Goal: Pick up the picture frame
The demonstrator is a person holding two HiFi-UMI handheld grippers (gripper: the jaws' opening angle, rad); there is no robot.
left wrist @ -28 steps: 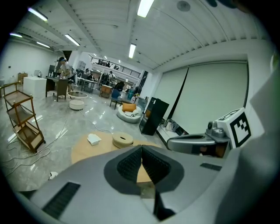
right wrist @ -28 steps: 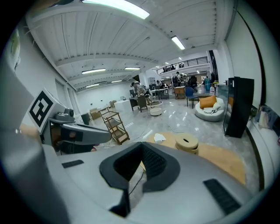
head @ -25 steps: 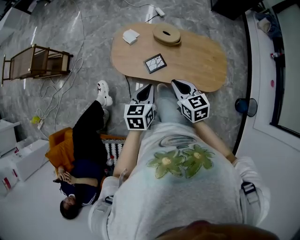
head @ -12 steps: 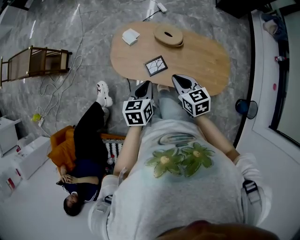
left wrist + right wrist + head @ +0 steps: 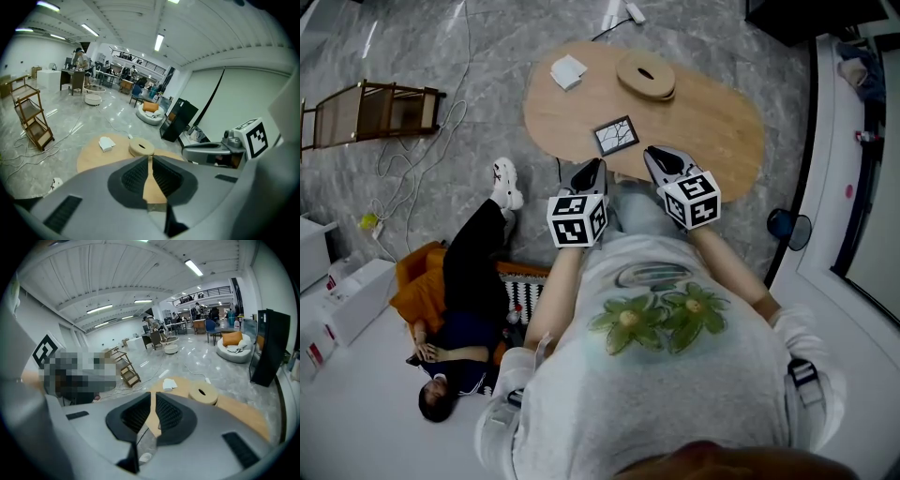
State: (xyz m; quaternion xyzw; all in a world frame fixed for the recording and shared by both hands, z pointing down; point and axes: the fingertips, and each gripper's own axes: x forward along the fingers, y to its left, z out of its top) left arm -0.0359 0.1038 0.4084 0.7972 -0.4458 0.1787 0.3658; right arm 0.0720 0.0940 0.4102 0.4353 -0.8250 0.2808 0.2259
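Note:
The picture frame [image 5: 616, 136], small with a dark border and a pale picture, lies flat on the oval wooden table [image 5: 712, 117] near its front edge. My left gripper [image 5: 593, 169] hangs over the table's front edge, just short of the frame and a little left of it. Its jaws show only a thin slit [image 5: 150, 159] and are starting to part. My right gripper [image 5: 660, 156] is over the table just right of the frame. Its jaws are opening, with a narrow gap [image 5: 153, 395] and nothing between them.
A white folded object [image 5: 568, 71] and a round wooden disc with a slot [image 5: 646, 73] sit at the table's far side. A person [image 5: 459, 309] lies on the floor at left, near a wooden rack [image 5: 370, 112] and loose cables [image 5: 422, 159].
Both grippers have moved forward and slightly down toward the table, now reaching its front edge beside the frame. The right jaws show a slightly wider gap.

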